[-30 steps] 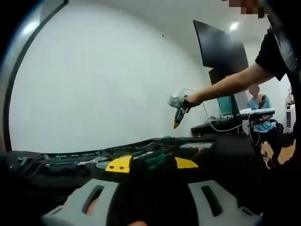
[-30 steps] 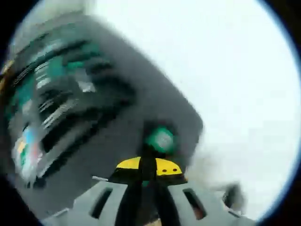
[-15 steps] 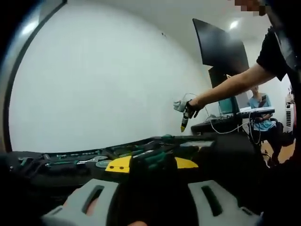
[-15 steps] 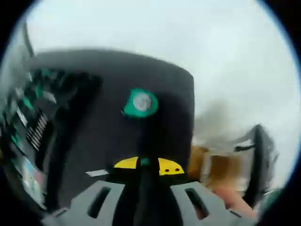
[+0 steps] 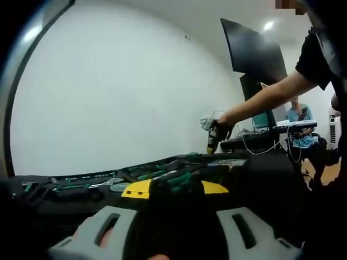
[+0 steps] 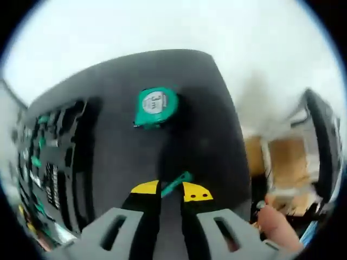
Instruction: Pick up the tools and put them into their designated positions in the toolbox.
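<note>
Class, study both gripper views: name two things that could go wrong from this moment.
The slim green tool sits slanted between the tips of the right gripper, so it might slip out. The tape measure lies loose ahead on the dark mat; a careless sweep might knock it off.

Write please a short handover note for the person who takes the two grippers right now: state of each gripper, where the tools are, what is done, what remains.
Right gripper: shut on a slim green-handled tool, held over the dark mat, right of the toolbox.
Left gripper: low at the table edge, jaws around a dark, green-marked tool; the grip itself is hidden.
Green tape measure: loose on the mat, outside the toolbox.
Done: many tools already sit in the toolbox slots.
Left: seat the held tools in their slots, then fetch the tape measure.
</note>
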The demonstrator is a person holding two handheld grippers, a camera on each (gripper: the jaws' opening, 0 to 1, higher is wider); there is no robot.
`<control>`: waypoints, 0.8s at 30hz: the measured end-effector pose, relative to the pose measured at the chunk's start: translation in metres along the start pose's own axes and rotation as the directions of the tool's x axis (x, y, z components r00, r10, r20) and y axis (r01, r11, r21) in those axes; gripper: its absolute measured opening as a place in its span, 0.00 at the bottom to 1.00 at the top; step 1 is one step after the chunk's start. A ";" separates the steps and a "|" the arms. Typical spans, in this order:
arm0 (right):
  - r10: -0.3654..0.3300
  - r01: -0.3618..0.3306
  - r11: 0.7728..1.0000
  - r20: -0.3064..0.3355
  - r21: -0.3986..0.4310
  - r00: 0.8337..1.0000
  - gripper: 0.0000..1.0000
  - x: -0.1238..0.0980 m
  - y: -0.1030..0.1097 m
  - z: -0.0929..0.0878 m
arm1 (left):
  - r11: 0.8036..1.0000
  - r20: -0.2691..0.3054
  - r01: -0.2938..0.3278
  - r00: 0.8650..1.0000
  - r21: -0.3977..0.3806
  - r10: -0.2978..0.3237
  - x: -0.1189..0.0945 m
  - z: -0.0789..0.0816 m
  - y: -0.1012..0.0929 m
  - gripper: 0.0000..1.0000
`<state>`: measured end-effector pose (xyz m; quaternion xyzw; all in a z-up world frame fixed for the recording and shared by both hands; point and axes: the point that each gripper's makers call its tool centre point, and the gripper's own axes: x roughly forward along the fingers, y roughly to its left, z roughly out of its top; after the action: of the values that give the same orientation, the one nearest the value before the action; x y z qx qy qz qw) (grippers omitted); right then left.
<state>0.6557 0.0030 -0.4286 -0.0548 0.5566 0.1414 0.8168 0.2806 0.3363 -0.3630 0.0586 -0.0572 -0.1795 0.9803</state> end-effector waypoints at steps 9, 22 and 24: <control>-0.080 0.079 0.994 -0.005 -0.069 0.997 0.12 0.018 -0.004 -0.001 | 1.000 0.006 0.001 1.000 -0.001 -0.001 0.000 0.001 0.000 0.32; 0.316 -0.128 0.862 0.322 -0.491 0.892 0.06 -0.054 0.136 0.087 | 1.000 -0.001 0.008 1.000 0.003 -0.008 0.000 0.000 -0.002 0.32; 0.399 -0.083 0.743 0.340 -0.665 0.852 0.06 -0.074 0.181 0.084 | 1.000 0.001 0.007 1.000 0.001 -0.007 0.000 0.000 -0.001 0.32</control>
<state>0.6529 0.1838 -0.3162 -0.2138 0.2689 0.4349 0.8324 0.2803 0.3350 -0.3628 0.0594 -0.0577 -0.1831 0.9796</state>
